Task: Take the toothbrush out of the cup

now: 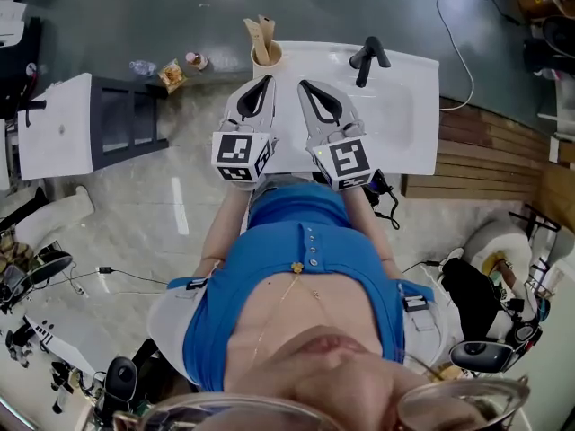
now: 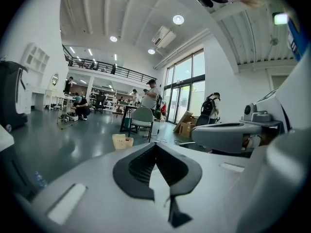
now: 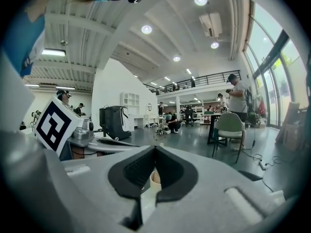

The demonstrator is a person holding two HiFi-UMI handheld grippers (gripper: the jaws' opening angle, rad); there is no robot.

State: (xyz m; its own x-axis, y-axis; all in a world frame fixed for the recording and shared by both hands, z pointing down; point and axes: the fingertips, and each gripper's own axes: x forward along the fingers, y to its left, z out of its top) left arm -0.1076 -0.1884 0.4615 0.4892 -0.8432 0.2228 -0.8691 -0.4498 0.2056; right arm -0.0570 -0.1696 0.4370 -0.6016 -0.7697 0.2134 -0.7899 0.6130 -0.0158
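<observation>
Near 1 cup [image 1: 267,60], left gripper [image 1: 267,82] and right gripper [image 1: 305,86] are both closed

Cup [image 1: 267,59]: small, pale cream, round and upright. You'll find it on the far left corner of the white sink top [image 1: 409,106], right at the edge. Toothbrush [image 1: 255,32] is in the cup, not out yet. It has a tan, wood-coloured handle that sticks well above the rim and leans slightly left in your head view. A second tan piece stands beside it in the same cup, too small to tell heads or bristles. In the right gripper view only a sliver of the cup's [image 3: 155,181] pale rim shows, with something tan inside it.
</observation>
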